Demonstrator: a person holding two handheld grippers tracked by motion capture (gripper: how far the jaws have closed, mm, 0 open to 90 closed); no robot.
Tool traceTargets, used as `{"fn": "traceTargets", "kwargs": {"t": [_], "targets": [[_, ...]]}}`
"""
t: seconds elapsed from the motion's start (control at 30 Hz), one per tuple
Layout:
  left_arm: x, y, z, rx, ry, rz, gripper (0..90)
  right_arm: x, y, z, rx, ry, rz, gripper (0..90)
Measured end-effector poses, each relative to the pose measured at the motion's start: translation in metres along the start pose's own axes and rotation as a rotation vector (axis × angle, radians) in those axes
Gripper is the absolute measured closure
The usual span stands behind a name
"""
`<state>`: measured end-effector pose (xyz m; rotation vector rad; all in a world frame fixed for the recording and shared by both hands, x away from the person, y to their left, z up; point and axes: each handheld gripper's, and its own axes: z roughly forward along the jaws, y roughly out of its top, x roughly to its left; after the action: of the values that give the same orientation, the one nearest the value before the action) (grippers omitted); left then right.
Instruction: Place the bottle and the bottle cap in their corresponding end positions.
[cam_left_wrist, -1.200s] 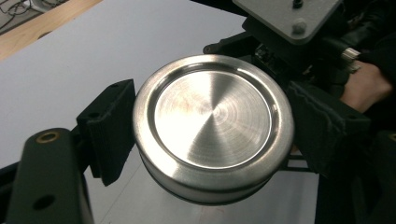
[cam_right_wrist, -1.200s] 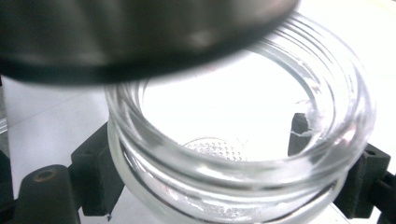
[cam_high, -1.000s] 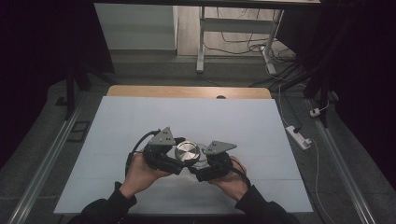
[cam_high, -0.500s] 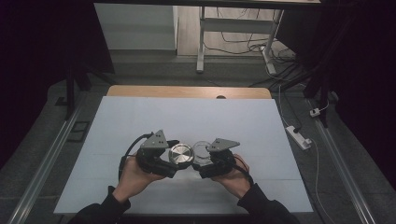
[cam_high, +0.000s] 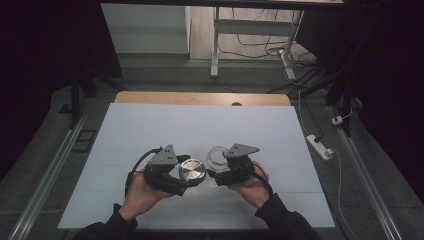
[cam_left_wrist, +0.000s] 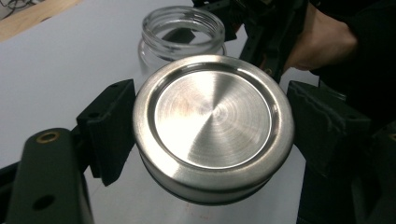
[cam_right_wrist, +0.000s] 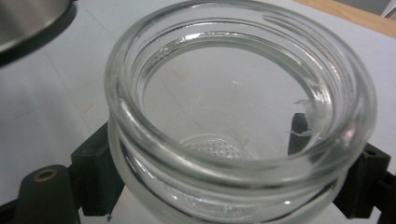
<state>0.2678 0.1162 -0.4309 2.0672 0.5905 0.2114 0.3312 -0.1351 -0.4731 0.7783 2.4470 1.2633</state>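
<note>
While both lie unmarked | left gripper (cam_high: 186, 175) fingers clamp steel lid (cam_left_wrist: 213, 126) | right gripper (cam_high: 214, 173) fingers clamp glass jar (cam_right_wrist: 238, 107)

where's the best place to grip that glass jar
Grip the jar around its body just below the threaded neck, coming in level from the side. Its round wall fits between two jaws, and the ridged rim above stops it slipping down. The right gripper holds it that way.
</note>
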Motion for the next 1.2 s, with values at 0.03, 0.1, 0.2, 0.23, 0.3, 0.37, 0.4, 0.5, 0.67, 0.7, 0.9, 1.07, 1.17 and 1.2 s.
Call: {"fn": "traceTargets", "kwargs": {"t": [0.03, 0.1, 0.2, 0.23, 0.3, 0.37, 0.4, 0.5, 0.67, 0.7, 0.9, 1.07, 1.17, 1.2], "targets": [[-0.001, -0.002, 0.001, 0.002, 0.001, 0.001, 20.8, -0.001, 0.001, 0.001, 0.001, -0.001, -0.001, 14.8], [-0.001, -0.005, 0.002, 0.006, 0.000, -0.003, 20.8, -0.003, 0.002, 0.002, 0.000, -0.004, -0.001, 14.8], [-0.001, -0.009, 0.002, 0.006, 0.005, -0.007, 20.8, -0.005, 0.004, 0.005, 0.003, -0.009, -0.002, 14.7], [-0.002, -0.011, 0.003, 0.008, 0.009, -0.011, 20.8, -0.006, 0.004, 0.006, 0.005, -0.010, -0.003, 14.8], [-0.002, -0.014, 0.003, 0.005, 0.009, -0.012, 20.8, -0.007, 0.005, 0.009, 0.007, -0.014, -0.004, 14.8], [-0.002, -0.016, 0.003, 0.003, 0.012, -0.013, 20.8, -0.009, 0.007, 0.011, 0.007, -0.018, -0.005, 14.7], [-0.002, -0.016, 0.003, 0.003, 0.012, -0.013, 20.8, -0.010, 0.008, 0.013, 0.007, -0.021, -0.005, 14.8], [-0.004, -0.019, 0.004, -0.001, 0.018, -0.010, 20.8, -0.012, 0.009, 0.016, 0.007, -0.023, -0.004, 14.8], [-0.005, -0.026, 0.011, -0.006, 0.014, -0.004, 20.8, -0.017, 0.013, 0.024, 0.014, -0.032, 0.002, 14.8], [-0.005, -0.028, 0.013, -0.002, 0.015, -0.001, 20.8, -0.018, 0.014, 0.025, 0.015, -0.035, 0.004, 14.8], [-0.007, -0.033, 0.024, 0.022, 0.008, 0.005, 20.8, -0.024, 0.020, 0.032, 0.013, -0.045, 0.013, 14.8], [-0.007, -0.037, 0.033, 0.027, -0.001, 0.005, 20.8, -0.029, 0.025, 0.040, 0.014, -0.057, 0.007, 14.8], [-0.007, -0.039, 0.041, 0.042, 0.005, 0.022, 20.8, -0.031, 0.025, 0.044, 0.015, -0.061, 0.006, 14.8], [-0.007, -0.040, 0.043, 0.045, 0.004, 0.024, 20.8, -0.032, 0.026, 0.045, 0.017, -0.063, 0.008, 14.8]]}}
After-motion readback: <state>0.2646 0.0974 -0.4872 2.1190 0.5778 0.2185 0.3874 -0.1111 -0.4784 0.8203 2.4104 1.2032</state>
